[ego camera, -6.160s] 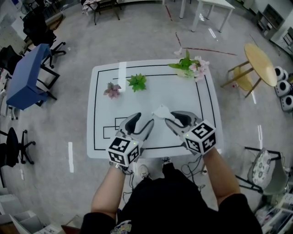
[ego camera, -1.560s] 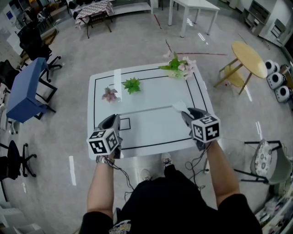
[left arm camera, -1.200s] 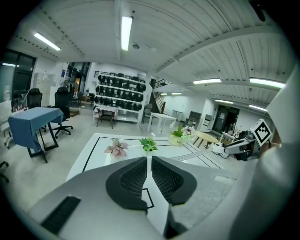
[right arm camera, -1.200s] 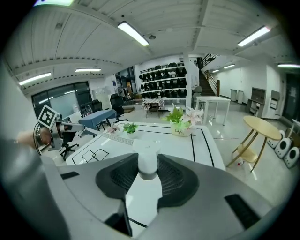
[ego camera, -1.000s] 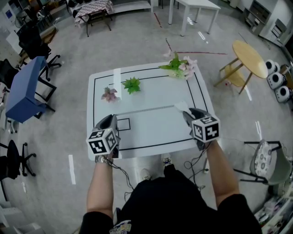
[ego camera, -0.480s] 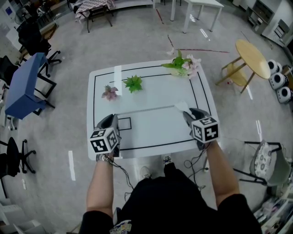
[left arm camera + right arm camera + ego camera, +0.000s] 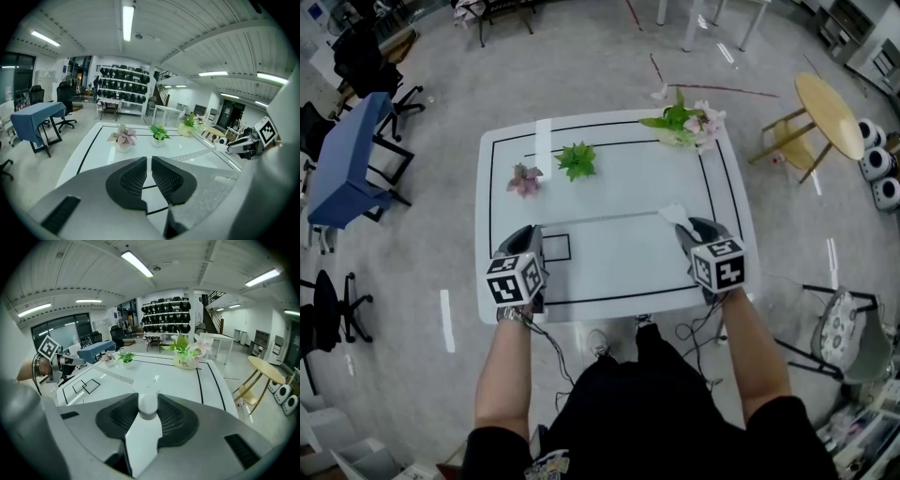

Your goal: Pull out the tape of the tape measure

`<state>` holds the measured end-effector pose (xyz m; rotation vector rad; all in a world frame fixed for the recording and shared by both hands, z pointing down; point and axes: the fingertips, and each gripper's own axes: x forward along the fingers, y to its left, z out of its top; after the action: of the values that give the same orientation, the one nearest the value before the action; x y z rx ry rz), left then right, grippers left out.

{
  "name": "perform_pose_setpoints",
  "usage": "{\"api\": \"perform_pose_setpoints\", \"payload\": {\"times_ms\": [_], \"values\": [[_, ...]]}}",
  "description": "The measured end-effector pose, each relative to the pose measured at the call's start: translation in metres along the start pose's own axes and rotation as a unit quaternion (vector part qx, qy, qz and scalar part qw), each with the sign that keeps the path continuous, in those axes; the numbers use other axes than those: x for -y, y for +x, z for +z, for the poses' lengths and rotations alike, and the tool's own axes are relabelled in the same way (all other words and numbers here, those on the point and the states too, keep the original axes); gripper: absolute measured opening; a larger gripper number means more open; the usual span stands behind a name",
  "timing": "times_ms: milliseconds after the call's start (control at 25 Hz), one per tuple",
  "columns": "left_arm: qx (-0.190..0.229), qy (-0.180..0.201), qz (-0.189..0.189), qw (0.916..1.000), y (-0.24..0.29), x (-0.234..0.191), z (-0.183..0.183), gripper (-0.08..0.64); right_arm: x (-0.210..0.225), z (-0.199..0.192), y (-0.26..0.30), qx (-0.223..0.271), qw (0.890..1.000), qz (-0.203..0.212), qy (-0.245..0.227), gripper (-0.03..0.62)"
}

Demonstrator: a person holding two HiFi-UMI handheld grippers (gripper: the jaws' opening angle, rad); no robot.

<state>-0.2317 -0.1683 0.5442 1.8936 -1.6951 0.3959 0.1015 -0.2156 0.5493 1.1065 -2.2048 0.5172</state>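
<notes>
On counter (image 7: pixel 619 267), tape (image 7: pixel 605 219) runs from left tongs (image 7: pixel 528 236) to case (image 7: pixel 148 405) in right tongs (image 7: pixel 684 228); three plants (image 7: pixel 578 159) behind.

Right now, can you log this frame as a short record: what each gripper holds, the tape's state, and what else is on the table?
left gripper: shut on the tape's end
right gripper: shut on the white tape measure case
tape: pulled out, stretched straight between the grippers
table: white, black outline
far side: pink plant, green plant, flower pot
</notes>
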Motion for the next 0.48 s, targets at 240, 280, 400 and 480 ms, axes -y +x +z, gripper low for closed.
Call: {"api": "perform_pose_setpoints", "payload": {"times_ms": [240, 280, 400, 480], "values": [[-0.023, -0.004, 0.008, 0.9997, 0.02, -0.011, -0.014, 0.034, 0.002, -0.01, 0.024, -0.016, 1.0, 0.001, -0.003, 0.126], [-0.028, -0.005, 0.009, 0.9996, 0.023, -0.012, -0.017, 0.034, 0.002, -0.011, 0.028, -0.019, 1.0, 0.001, -0.002, 0.126], [-0.039, -0.008, 0.011, 0.9992, 0.033, -0.017, -0.025, 0.034, 0.003, -0.016, 0.037, -0.024, 1.0, 0.0, -0.001, 0.126], [-0.045, -0.008, 0.012, 0.9989, 0.039, -0.02, -0.029, 0.034, 0.003, -0.02, 0.043, -0.027, 1.0, 0.0, -0.004, 0.126]]}}
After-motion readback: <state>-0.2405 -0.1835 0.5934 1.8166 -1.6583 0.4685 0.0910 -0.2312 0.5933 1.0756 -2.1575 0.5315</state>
